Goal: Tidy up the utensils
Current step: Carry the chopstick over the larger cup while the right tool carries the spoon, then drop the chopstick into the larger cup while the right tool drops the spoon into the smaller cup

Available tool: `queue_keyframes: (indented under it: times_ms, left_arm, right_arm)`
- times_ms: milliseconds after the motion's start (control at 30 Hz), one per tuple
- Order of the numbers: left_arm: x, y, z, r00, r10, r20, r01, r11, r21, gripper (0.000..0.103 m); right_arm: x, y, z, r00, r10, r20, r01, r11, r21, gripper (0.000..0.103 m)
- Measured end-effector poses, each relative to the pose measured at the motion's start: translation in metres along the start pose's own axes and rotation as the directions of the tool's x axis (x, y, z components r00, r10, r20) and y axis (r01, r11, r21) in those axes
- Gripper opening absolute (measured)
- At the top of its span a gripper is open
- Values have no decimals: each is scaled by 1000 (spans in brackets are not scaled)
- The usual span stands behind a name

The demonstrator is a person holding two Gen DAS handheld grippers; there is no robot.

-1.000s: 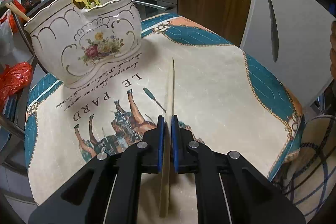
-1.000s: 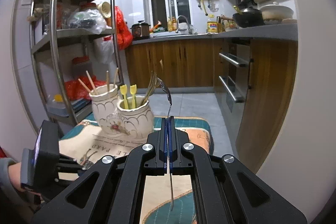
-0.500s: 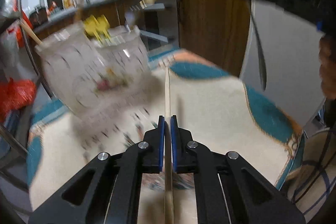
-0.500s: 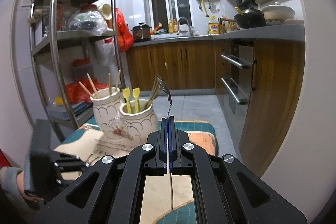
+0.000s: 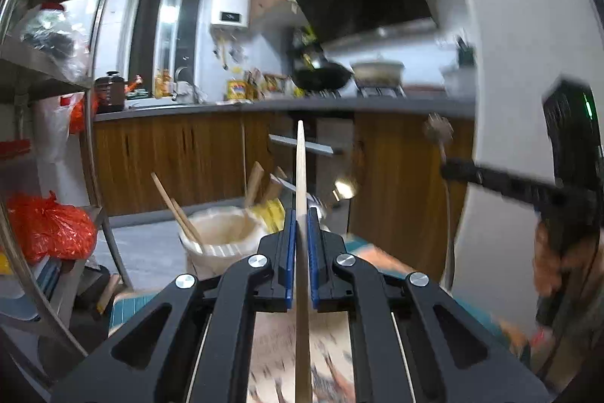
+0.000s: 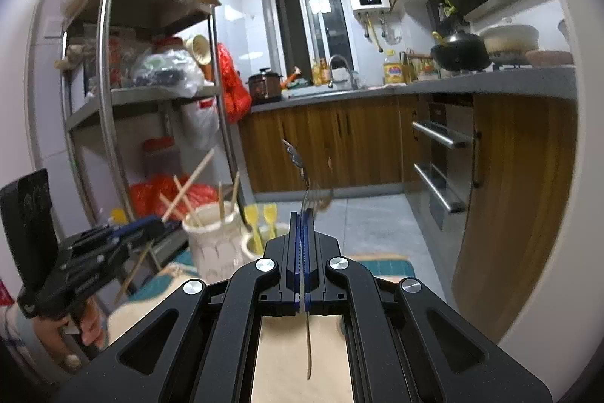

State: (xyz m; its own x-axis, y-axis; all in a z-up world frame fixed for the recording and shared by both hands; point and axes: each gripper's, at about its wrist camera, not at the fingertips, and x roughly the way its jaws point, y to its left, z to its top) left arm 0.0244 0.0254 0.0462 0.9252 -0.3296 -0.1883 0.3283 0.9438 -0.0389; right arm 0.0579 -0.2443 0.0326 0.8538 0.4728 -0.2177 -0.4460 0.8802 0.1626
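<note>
My left gripper (image 5: 301, 214) is shut on a wooden chopstick (image 5: 301, 157), which is off the table and points at the kitchen counter. In the right wrist view the left gripper (image 6: 168, 224) hovers just left of the white flowered ceramic holder (image 6: 215, 248), with the chopstick (image 6: 188, 184) slanting up over the rim. The holder (image 5: 219, 237) has chopsticks in one cup and yellow picks and forks in the other. My right gripper (image 6: 302, 214) is shut on a thin metal spoon (image 6: 302, 169) held upright. It shows at the right (image 5: 445, 170) of the left wrist view.
The holder stands on a cream and teal printed tablecloth (image 6: 294, 346). A steel shelf rack (image 6: 109, 101) with red bags (image 5: 49, 229) is on the left. Wooden cabinets (image 6: 339, 146) and a counter run behind. A white wall (image 5: 509, 101) stands close on the right. A person's hand (image 6: 64, 335) grips the left tool.
The left gripper lifted the chopstick off the tablecloth and tipped up from looking down at the table to nearly level beside the holder. The right gripper edged a little closer, still holding the spoon.
</note>
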Motion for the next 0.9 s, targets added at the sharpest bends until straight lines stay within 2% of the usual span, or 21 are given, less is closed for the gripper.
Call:
queue_keyframes:
  times_ms: [133, 267, 467, 633, 900]
  left_arm:
    - [18, 27, 17, 998, -7, 62, 15, 992, -127, 6]
    - [41, 43, 20, 997, -21, 78, 37, 975, -219, 6]
    - [60, 48, 13, 996, 0, 89, 18, 979, -204, 6]
    - [73, 62, 19, 994, 16, 105, 7, 978, -208, 6]
    - [92, 69, 29, 991, 19, 132, 8, 980, -197, 6]
  right_arm:
    - [19, 9, 16, 999, 10, 37, -10, 1000, -12, 2]
    - [43, 15, 29, 998, 31, 59, -31, 999, -10, 2]
    - [78, 19, 35, 995, 67, 70, -67, 998, -2, 2]
    - [99, 15, 41, 990, 97, 101, -102, 994, 43, 2]
    - [125, 21, 43, 988, 100, 117, -105, 994, 34, 2]
